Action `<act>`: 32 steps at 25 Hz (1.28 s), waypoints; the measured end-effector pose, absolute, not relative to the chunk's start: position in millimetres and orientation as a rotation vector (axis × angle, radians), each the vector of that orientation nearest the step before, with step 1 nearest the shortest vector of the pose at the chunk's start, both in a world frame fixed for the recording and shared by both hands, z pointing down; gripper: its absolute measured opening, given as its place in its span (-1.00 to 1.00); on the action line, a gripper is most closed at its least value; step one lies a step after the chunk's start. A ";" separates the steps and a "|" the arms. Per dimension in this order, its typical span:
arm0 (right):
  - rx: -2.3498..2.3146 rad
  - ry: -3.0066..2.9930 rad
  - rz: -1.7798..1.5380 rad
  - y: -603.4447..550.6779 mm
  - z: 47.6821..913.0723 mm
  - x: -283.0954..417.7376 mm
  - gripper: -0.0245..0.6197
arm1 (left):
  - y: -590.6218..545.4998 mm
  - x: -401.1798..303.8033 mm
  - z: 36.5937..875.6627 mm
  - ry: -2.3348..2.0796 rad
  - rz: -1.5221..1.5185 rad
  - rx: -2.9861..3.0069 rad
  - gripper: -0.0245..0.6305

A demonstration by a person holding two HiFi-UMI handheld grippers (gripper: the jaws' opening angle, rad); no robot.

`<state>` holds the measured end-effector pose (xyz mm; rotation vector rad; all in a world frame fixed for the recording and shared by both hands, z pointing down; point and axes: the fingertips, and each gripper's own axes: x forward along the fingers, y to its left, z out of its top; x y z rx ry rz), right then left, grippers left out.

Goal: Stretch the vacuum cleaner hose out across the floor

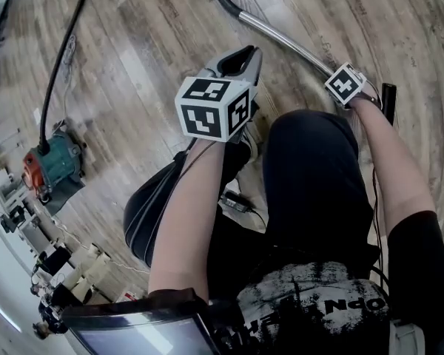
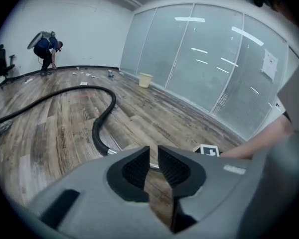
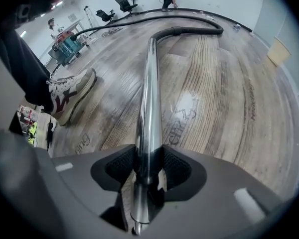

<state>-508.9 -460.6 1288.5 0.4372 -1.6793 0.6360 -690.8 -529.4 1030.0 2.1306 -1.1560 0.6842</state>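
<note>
The vacuum cleaner's chrome tube (image 3: 150, 93) runs away from me along the wood floor and joins the black hose (image 3: 189, 30), which curves back to the teal vacuum body (image 3: 65, 46). My right gripper (image 3: 149, 156) is shut on the near end of that tube. In the head view the tube (image 1: 281, 39) slants up-left from the right gripper (image 1: 357, 93), and the vacuum body (image 1: 55, 165) sits at the far left with the hose (image 1: 63, 50) rising from it. My left gripper (image 1: 243, 56) hangs above the floor, jaws a narrow gap apart (image 2: 153, 151), holding nothing; the hose bend (image 2: 102, 118) lies beyond it.
My knee and a sneaker (image 3: 67, 96) are close on the tube's left. Equipment racks (image 1: 29, 228) line the left wall. A yellow bin (image 2: 146, 79) stands by the glass wall. Another person (image 2: 46, 49) bends down at the far wall, with office chairs (image 3: 122, 3) nearby.
</note>
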 end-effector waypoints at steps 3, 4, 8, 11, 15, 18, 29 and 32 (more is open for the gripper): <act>0.427 -1.639 0.642 -464.9 1266.9 -500.1 -0.37 | -535.0 -683.3 1075.9 -1.108 0.655 2.012 -0.64; 0.421 -1.609 0.645 -465.4 1260.1 -495.0 -0.37 | -535.0 -681.4 1090.1 -1.099 0.636 1.967 -0.61; 0.411 -1.609 0.648 -472.2 1234.8 -494.2 -0.37 | -533.5 -661.0 1139.2 -1.024 0.505 1.798 -0.47; 0.432 -1.561 0.656 -472.6 1213.6 -481.3 -0.37 | -538.5 -633.7 1170.8 -0.983 0.441 1.721 -0.41; 0.439 -1.609 0.609 -487.7 1196.2 -490.0 -0.37 | -545.5 -596.4 1192.6 -0.911 0.356 1.634 -0.32; 0.467 -1.657 0.568 -496.5 1186.5 -496.5 -0.37 | -558.0 -571.4 1194.0 -0.852 0.187 1.544 -0.31; 0.522 -1.684 0.538 -500.7 1169.4 -503.7 -0.37 | -588.4 -537.8 1201.7 -0.748 -0.247 1.297 -0.34; 0.542 -1.689 0.527 -503.0 1166.1 -502.4 -0.37 | -592.5 -534.2 1198.9 -0.725 -0.306 1.266 -0.39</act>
